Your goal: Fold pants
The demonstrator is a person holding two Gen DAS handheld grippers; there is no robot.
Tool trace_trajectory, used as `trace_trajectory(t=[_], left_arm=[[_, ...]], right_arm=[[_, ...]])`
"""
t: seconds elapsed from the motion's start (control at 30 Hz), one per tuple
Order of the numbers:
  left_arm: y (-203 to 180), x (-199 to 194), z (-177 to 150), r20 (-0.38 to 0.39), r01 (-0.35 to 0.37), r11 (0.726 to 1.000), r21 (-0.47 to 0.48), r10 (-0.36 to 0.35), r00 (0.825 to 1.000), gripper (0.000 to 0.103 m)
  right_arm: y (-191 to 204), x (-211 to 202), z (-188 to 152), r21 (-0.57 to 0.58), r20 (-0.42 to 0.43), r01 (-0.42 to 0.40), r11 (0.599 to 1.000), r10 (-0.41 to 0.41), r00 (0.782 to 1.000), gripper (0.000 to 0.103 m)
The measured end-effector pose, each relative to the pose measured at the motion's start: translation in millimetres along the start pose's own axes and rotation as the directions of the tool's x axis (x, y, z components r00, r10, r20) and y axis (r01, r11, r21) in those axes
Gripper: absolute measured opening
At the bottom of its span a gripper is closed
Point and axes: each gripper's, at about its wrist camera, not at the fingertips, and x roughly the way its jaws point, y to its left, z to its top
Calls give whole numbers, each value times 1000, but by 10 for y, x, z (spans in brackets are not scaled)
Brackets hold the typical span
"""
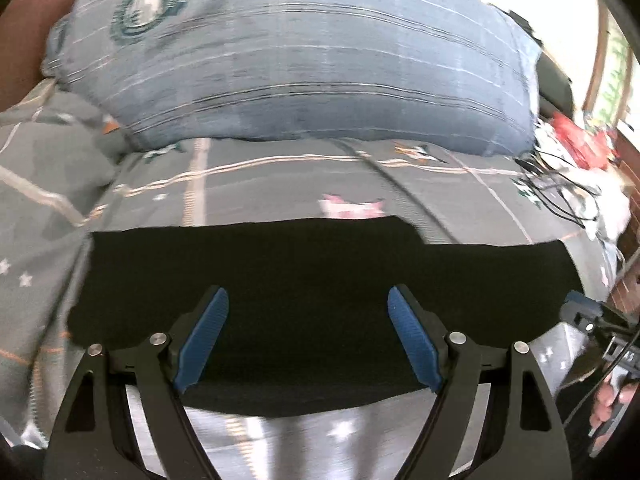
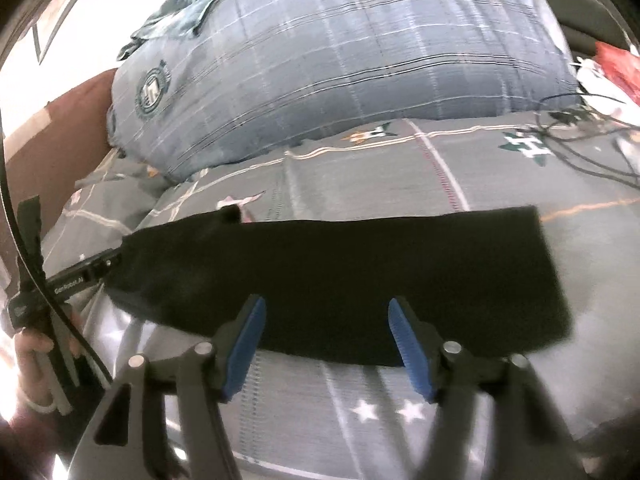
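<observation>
beneath both open claws (image 1: 308, 300) (image 2: 324, 312) lie black pants (image 2: 340, 280).

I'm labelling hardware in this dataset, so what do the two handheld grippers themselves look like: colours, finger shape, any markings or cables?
Both the left gripper and right gripper have black linkage arms with round silver pivot pins and two ribbed blue finger pads. Seen from the right wrist view, the left gripper's black body bears white lettering, too blurred to read surely, with a black cable running past it.

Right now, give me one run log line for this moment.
black folded pants: flat on grey patterned bedsheet | left gripper: open above pants | right gripper: open, near edge
</observation>
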Motion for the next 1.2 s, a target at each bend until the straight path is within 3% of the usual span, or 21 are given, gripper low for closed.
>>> trace_trajectory(t=[0.1,0.2,0.3,0.47,0.63,1.13,1.2], left_arm=[[-239,77,71,-19,69,997,24,-68,997,83],[-515,158,148,-44,170,984,53,-168,985,83],[-827,287,209,-89,223,968,115,-213,973,83],[-1394,448,268,-133,272,934,233,-247,960,83],[-1756,571,370,-167,312,908,279,-275,947,83],[-2021,734,461,-199,346,883,317,-295,935,83],[-2078,775,492,-220,381,865,327,-323,921,83]], right_arm=[[-116,-71,-72,9,-13,25,1000,-25,1000,67],[-266,-174,-160,8,-20,72,997,-71,997,67],[-407,-300,-260,31,-22,106,994,-105,994,67],[-694,-371,-342,104,-22,112,988,-110,994,69],[-853,-341,-323,159,-16,90,983,-89,996,69],[-1023,-292,-209,202,-2,107,974,-108,994,69],[-1020,-297,-209,203,1,106,973,-109,994,69]])
